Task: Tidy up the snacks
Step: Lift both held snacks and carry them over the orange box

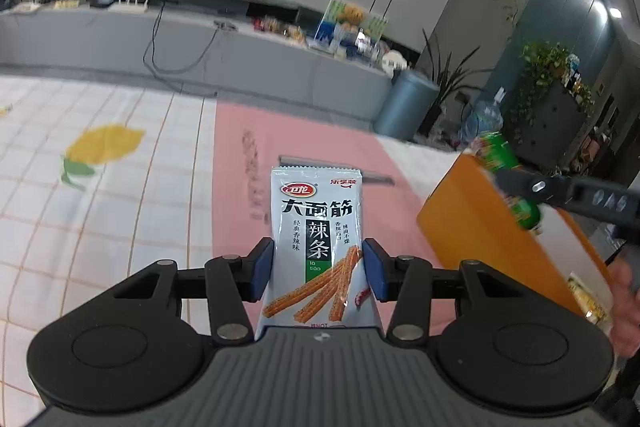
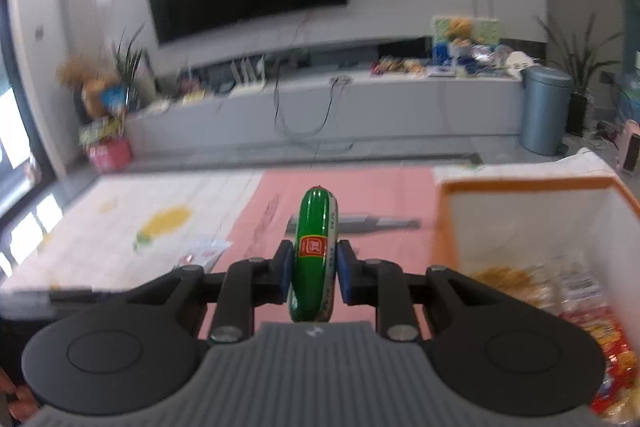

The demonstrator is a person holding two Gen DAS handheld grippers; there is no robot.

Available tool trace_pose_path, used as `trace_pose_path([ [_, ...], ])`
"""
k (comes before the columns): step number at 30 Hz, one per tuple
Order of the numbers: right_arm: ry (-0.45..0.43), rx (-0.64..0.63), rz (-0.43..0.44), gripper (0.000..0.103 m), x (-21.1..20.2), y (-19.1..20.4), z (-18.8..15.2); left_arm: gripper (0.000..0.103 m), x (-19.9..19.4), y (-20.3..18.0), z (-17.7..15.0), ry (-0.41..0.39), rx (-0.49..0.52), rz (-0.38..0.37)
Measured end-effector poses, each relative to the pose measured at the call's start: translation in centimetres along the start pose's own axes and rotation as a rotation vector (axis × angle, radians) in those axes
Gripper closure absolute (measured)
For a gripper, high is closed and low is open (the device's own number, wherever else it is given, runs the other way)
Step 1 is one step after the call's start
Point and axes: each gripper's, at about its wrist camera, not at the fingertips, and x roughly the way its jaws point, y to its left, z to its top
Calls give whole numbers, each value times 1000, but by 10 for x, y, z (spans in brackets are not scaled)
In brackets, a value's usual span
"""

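Snacks are being gathered into the orange box (image 2: 520, 187), the largest thing on the surface (image 1: 120, 227), standing at its right side on the checked cloth beside a pink mat (image 1: 240, 147). In the right wrist view the box is showing white inner walls and several packets (image 2: 592, 327) already lying inside.

Next in size, the spicy-strip packet (image 1: 316, 243) is standing upright between the blue pads of the left claw (image 1: 318, 273), which are pressing on its two side edges partway closed. Smallest, the green sausage (image 2: 314, 255) is being pinched at its middle by the right claw (image 2: 314, 277), closed narrow around it.

Both claws are pointing forward and somewhat downward, clear above the surface. In the left wrist view the right claw is hanging over the near rim of the box, with the sausage tilted.

Judging from this, the step in hand is the carry to the box. To do it well, the right hand should likely bring the sausage fully past the rim and lower it before letting go, so it is not rolling off the edge. The left should probably be waiting until the opening is free, keeping its packet from bending.
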Motion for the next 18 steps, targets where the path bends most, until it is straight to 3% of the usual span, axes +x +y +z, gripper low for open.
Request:
trace_pose_path([
  [3,-68,26,-64,82,-32,-25,20,49,-7,-11,9,-21,-25,-34],
  [7,-78,43,-153,82,-67,-64,34,49,-15,-32,20,-50,-37,-78],
  [15,35,163,-235,82,-76,-134,18,49,-17,-82,32,-107,-84,-170],
  [18,123,149,-211,82,-66,-145,5,49,-10,-94,30,-140,-137,-192],
])
